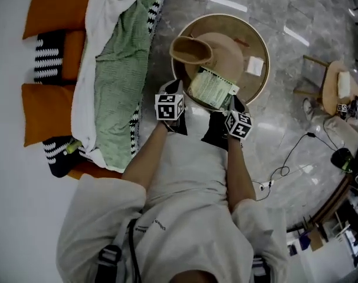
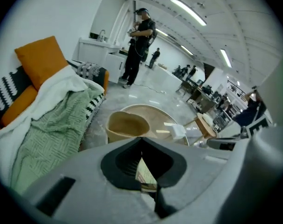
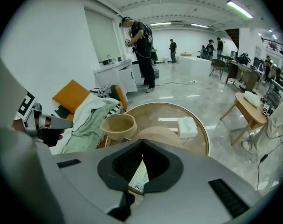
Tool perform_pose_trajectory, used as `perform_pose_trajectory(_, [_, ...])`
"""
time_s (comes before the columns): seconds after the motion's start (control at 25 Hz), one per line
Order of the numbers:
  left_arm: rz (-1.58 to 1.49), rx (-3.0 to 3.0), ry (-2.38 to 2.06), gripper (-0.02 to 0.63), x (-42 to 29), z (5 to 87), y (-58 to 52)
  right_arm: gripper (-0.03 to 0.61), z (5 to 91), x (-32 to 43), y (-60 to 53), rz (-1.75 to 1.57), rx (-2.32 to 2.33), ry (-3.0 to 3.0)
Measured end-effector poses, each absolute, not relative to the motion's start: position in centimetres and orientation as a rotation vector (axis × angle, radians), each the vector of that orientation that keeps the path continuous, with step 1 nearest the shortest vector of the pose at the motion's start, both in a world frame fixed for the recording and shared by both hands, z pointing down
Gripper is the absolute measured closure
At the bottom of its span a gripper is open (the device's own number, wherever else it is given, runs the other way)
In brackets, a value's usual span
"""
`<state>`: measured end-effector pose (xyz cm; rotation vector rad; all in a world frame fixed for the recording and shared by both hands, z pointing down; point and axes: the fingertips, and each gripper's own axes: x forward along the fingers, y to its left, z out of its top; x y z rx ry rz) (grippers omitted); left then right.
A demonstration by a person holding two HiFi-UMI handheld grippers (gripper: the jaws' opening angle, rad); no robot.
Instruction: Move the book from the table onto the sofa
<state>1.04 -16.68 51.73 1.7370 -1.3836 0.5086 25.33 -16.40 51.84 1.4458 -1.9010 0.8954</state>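
Observation:
The book (image 1: 211, 88), thin with a pale green printed cover, lies tilted at the near edge of the round wooden table (image 1: 258, 37). My left gripper (image 1: 179, 93) is at the book's left side and my right gripper (image 1: 230, 106) at its right corner; both are shut. In the left gripper view the jaw tips (image 2: 141, 138) meet, and a strip of the book (image 2: 145, 171) shows through the gap behind them. The right gripper view is the same: tips (image 3: 142, 141) together, book edge with a barcode (image 3: 139, 177) below. I cannot tell whether either touches the book.
A tan bowl (image 1: 190, 49), a tan domed object (image 1: 229, 52) and a white box (image 1: 255, 65) share the table. At the left stands the sofa with a green blanket (image 1: 117, 69), a white throw (image 1: 87, 81) and orange cushions (image 1: 49, 108). A small side table (image 1: 335, 87) and a floor cable (image 1: 291, 152) are at the right.

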Motion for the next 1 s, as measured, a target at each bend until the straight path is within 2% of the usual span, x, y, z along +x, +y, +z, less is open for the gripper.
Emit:
perform_pose_trajectory(0.32, [0.790,1.890,-1.042,0.603,5.3,61.1,-15.5,0.572,56.5,28.0,-12.0,1.101,1.505,-1.828])
perform_pose_trajectory(0.64, [0.820,1.911,-0.934,0.601,7.6,67.3,-16.6,0.571,63.2,30.9,-11.6,1.221,1.595,-1.772])
perform_pose_trajectory(0.8, [0.798,1.840,-0.922,0.577,7.7,69.8,-17.0,0.565,66.9,31.4,-11.5,1.233,1.545,-1.760])
perform_pose_trajectory(0.84, [0.788,1.813,-0.909,0.559,7.7,70.2,-16.8,0.534,67.7,31.4,-11.1,1.237,1.521,-1.750])
perform_pose_trajectory(0.88, [0.780,1.793,-0.892,0.525,7.8,70.5,-16.5,0.461,68.3,31.4,-10.8,1.245,1.501,-1.744])
perform_pose_trajectory(0.92, [0.775,1.784,-0.877,0.498,8.0,70.6,-16.3,0.424,68.6,31.6,-10.6,1.254,1.491,-1.743])
perform_pose_trajectory(1.0, [0.769,1.790,-0.860,0.463,8.5,70.8,-16.2,0.396,68.7,32.0,-10.7,1.282,1.502,-1.758])
